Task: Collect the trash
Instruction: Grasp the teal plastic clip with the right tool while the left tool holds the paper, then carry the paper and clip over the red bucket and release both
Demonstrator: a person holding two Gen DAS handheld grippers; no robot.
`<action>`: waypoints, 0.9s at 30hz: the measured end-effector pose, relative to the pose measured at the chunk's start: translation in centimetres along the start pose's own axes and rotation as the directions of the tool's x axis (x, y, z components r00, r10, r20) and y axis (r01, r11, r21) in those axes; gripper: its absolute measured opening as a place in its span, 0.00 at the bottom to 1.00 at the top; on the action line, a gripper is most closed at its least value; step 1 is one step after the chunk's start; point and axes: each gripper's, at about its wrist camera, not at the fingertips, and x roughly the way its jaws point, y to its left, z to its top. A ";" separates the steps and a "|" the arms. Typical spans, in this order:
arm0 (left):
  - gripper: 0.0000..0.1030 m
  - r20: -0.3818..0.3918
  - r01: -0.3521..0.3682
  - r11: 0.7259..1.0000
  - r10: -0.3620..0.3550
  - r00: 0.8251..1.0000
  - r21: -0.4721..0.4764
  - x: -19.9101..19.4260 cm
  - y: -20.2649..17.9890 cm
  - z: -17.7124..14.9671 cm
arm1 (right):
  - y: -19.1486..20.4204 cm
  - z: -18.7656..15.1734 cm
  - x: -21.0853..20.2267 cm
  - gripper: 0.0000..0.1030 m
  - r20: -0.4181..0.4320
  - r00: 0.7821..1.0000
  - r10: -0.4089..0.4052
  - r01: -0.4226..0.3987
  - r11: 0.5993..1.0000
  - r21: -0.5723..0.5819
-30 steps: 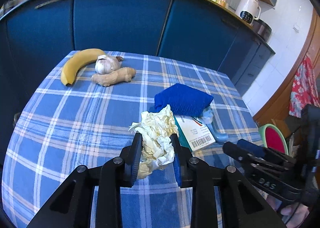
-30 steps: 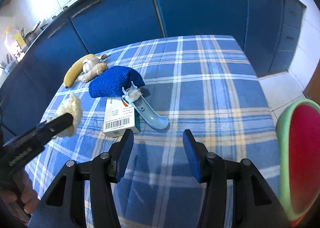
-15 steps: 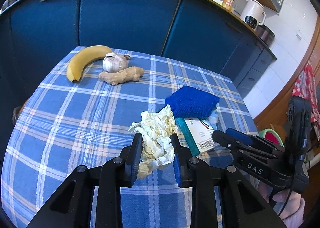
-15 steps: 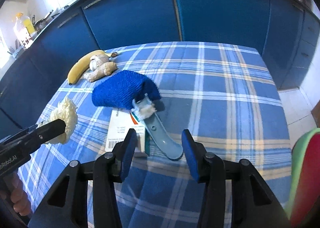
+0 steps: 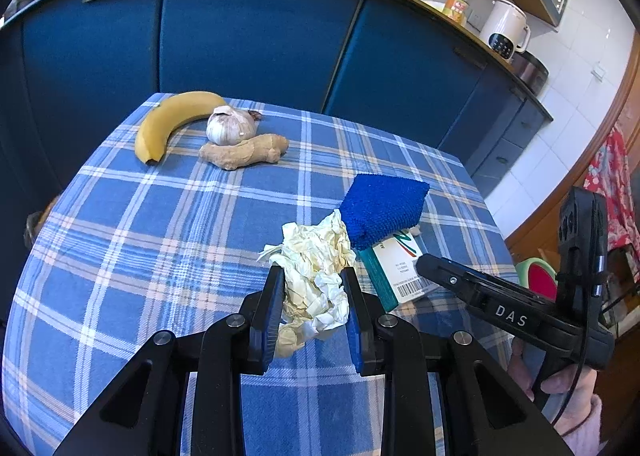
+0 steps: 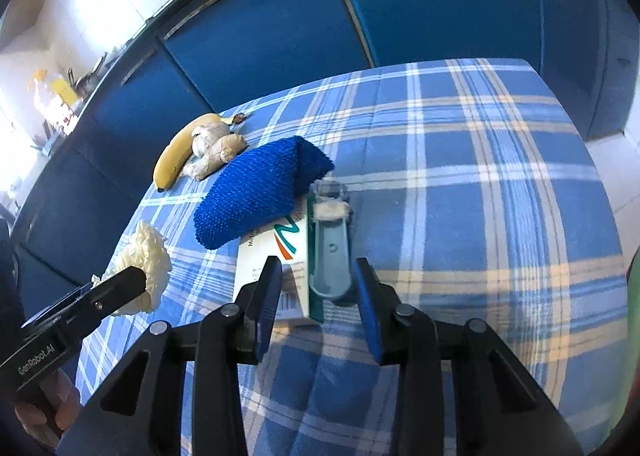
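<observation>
My left gripper [image 5: 314, 294] is shut on a crumpled white paper wad [image 5: 314, 268] and holds it above the checked tablecloth [image 5: 160, 224]; the wad also shows in the right wrist view [image 6: 146, 266]. My right gripper [image 6: 318, 290] is open, its jaws on either side of the near end of a grey-blue plastic scoop [image 6: 330, 256] and a white-and-green carton [image 6: 280, 256], low over the cloth. The carton [image 5: 402, 270] lies partly under a blue knitted cloth [image 5: 382, 208]. A white fluff bit [image 6: 330, 210] sits on the scoop's far end.
A banana [image 5: 172, 120], a garlic bulb [image 5: 231, 126] and a ginger root [image 5: 244, 150] lie at the table's far left. Blue cabinets [image 5: 248, 40] stand behind. A red bin with a green rim [image 5: 538, 276] stands off the table's right side.
My right gripper has moved forward and down until its open jaws flank the scoop and carton. My left gripper still holds the paper wad, shifted slightly.
</observation>
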 end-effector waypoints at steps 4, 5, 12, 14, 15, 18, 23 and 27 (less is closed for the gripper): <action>0.28 0.001 0.005 1.000 -0.005 1.000 -0.001 -0.2 -0.1 -0.1 | -0.8 -0.5 -0.7 0.30 0.015 1.000 0.017 -0.017 0.999 0.043; 0.28 0.002 0.006 1.000 -0.006 1.000 0.000 -0.2 -0.1 -0.1 | -0.9 -0.7 -1.0 0.29 0.022 1.000 0.012 -0.013 0.999 0.049; 0.28 0.006 0.013 1.000 -0.013 1.000 0.016 -0.7 -0.8 -0.3 | -1.1 -1.3 -1.7 0.19 0.042 0.999 -0.032 0.030 0.999 0.043; 0.28 0.006 0.016 1.000 -0.016 1.000 0.020 -0.8 -0.9 -0.3 | -1.1 -1.5 -2.1 0.19 0.053 0.998 -0.037 0.035 0.998 0.046; 0.28 0.007 0.017 1.000 -0.017 1.000 0.023 -0.9 -1.0 -0.3 | -1.1 -1.7 -2.5 0.19 0.064 0.997 -0.046 0.043 0.998 0.045; 0.28 0.009 0.022 0.999 -0.023 1.000 0.031 -1.1 -1.3 -0.3 | -0.9 -2.2 -3.8 0.19 0.096 0.994 -0.058 0.053 0.997 0.048; 0.28 0.008 0.038 0.998 -0.039 0.999 0.051 -1.5 -2.4 -0.7 | -0.7 -3.2 -6.2 0.19 0.135 0.988 -0.077 0.070 0.996 0.054; 0.28 0.006 0.058 0.996 -0.058 0.998 0.074 -1.9 -3.7 -0.9 | -0.9 -4.3 -8.4 0.19 0.158 0.982 -0.103 0.092 0.993 0.076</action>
